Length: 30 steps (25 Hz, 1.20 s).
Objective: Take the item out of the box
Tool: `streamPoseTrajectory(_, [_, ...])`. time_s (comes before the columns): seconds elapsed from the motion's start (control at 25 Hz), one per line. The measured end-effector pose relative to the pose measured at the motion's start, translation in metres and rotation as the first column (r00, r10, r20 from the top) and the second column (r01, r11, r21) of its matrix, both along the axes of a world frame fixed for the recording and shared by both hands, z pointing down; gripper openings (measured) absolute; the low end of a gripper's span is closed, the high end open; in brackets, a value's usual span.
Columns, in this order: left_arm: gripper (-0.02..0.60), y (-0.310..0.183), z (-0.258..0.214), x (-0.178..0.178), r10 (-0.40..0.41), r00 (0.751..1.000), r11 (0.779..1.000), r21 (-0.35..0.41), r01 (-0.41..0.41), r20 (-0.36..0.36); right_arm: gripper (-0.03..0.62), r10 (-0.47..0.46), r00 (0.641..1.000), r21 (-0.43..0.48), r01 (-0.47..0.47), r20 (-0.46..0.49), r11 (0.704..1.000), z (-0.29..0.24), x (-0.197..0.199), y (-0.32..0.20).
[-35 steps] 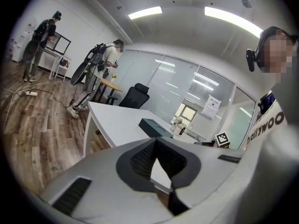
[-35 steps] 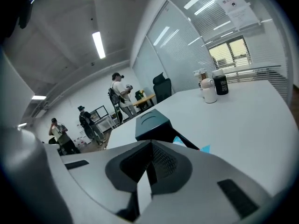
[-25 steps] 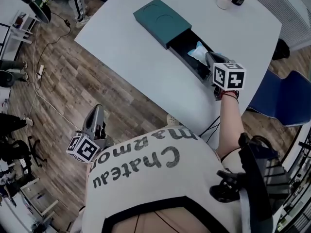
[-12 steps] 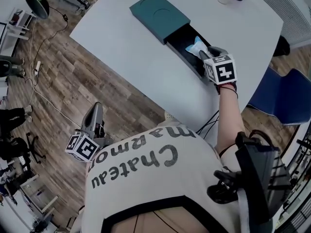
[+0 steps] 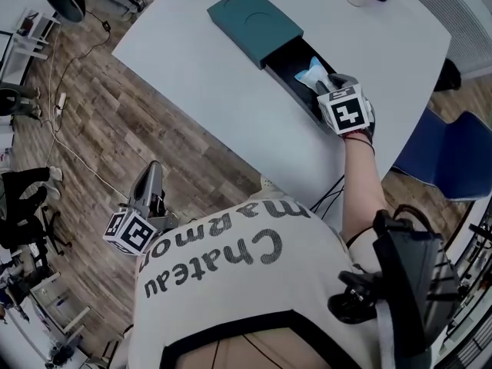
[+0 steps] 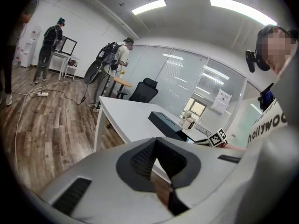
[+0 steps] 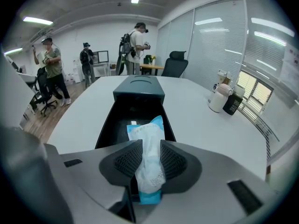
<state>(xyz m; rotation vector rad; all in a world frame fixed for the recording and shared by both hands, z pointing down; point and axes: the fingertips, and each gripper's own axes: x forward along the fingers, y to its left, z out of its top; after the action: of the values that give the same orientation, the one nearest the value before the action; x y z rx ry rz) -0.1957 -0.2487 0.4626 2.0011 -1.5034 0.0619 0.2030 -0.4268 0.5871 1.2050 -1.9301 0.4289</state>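
A dark teal box sleeve (image 5: pixel 254 23) lies on the white table (image 5: pixel 200 75), with its black drawer (image 5: pixel 292 60) pulled out toward me. A white and light-blue packet (image 5: pixel 311 74) lies in the drawer. My right gripper (image 5: pixel 329 87) points down into the drawer. In the right gripper view its jaws have just been opening, and its gripper (image 7: pixel 151 160) stands open with the packet (image 7: pixel 148 139) between the pads. My left gripper (image 5: pixel 151 177) hangs over the floor beside my hip, far from the box. Its jaws (image 6: pixel 161 171) are shut on nothing.
A white bottle (image 7: pixel 218 98) and a dark cup (image 7: pixel 232 104) stand at the table's far right. A blue chair (image 5: pixel 442 156) sits beyond the table's right edge. Cables (image 5: pixel 69 152) run over the wooden floor. Several people (image 7: pixel 51 71) stand at the room's back.
My right gripper has come forward and down over the drawer and rolled; its cube now faces up, and the packet is between its jaws. The left gripper has kept still.
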Motion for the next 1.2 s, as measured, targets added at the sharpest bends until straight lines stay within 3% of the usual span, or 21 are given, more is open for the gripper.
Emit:
streamPoseTrajectory(0.2, [-0.003, 0.001, 0.005, 0.000, 0.007, 1.000, 1.000, -0.020, -0.007, 0.007, 0.071, -0.023, 1.000, 0.009, 0.023, -0.018, 1.000, 0.000, -0.001, 0.000])
streamPoseTrajectory(0.56, [-0.003, -0.012, 0.009, 0.009, 0.056, 0.997, 0.998, -0.028, -0.055, 0.044, 0.041, -0.044, 0.999, 0.005, 0.044, -0.008, 0.999, -0.001, 0.000, 0.001])
streamPoseTrajectory(0.84, [-0.003, -0.021, 0.006, 0.001, 0.061, 0.998, 0.998, 0.000, -0.061, 0.029, 0.025, -0.055, 0.998, 0.000, 0.055, 0.010, 0.998, -0.004, -0.002, 0.002])
streamPoseTrajectory(1.0, [-0.003, -0.026, 0.009, -0.010, 0.082, 0.997, 0.996, 0.021, -0.082, 0.001, 0.018, -0.008, 0.999, 0.098, 0.003, 0.048, 0.995, -0.027, -0.006, -0.004])
streamPoseTrajectory(1.2, [-0.003, -0.043, 0.022, -0.026, 0.163, 0.986, 0.986, 0.032, -0.161, -0.045, 0.015, 0.114, 0.985, 0.233, -0.143, 0.131, 0.962, -0.060, -0.009, -0.010])
